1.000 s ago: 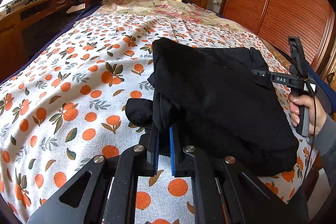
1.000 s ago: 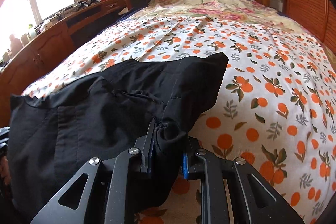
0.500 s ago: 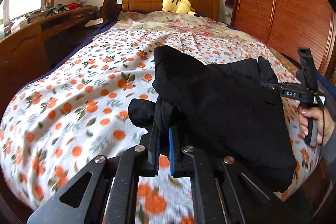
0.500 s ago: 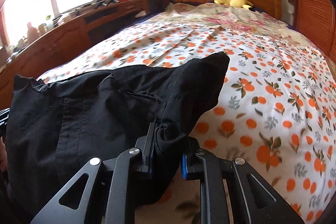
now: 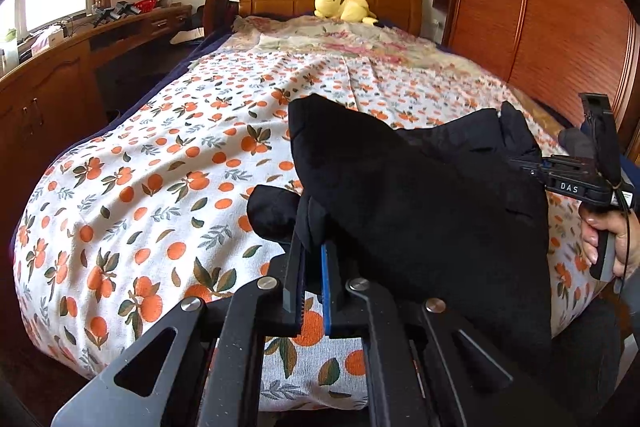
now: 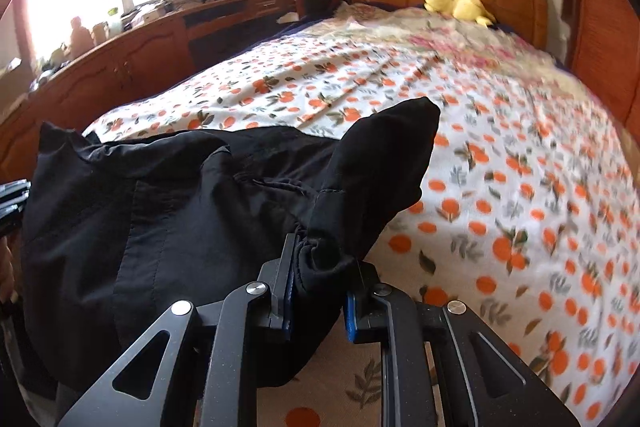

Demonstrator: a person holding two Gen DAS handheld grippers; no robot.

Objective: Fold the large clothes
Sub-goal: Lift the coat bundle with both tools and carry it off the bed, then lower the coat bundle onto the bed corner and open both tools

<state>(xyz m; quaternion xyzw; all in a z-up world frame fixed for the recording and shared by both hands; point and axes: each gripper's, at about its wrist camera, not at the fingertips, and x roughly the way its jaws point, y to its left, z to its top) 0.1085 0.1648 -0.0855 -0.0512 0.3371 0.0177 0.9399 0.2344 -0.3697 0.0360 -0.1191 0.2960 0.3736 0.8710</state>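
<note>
A large black garment hangs between my two grippers over the near end of the bed, partly doubled over. My left gripper is shut on one bunched edge of it, a small black lump sticking out to the left of the fingers. In the right wrist view my right gripper is shut on a thick wad of the same black garment, whose far corner stands up in a point. The right gripper's body, held by a hand, shows at the right edge of the left wrist view.
The bed carries a white sheet with orange fruit print and a floral cover further back. A yellow plush toy lies by the wooden headboard. A wooden desk runs along the left; a wooden wardrobe stands on the right.
Both grippers have lifted and drawn back toward the foot of the bed, carrying the black garment with them. More of the bed's near edge and the room shows now.
</note>
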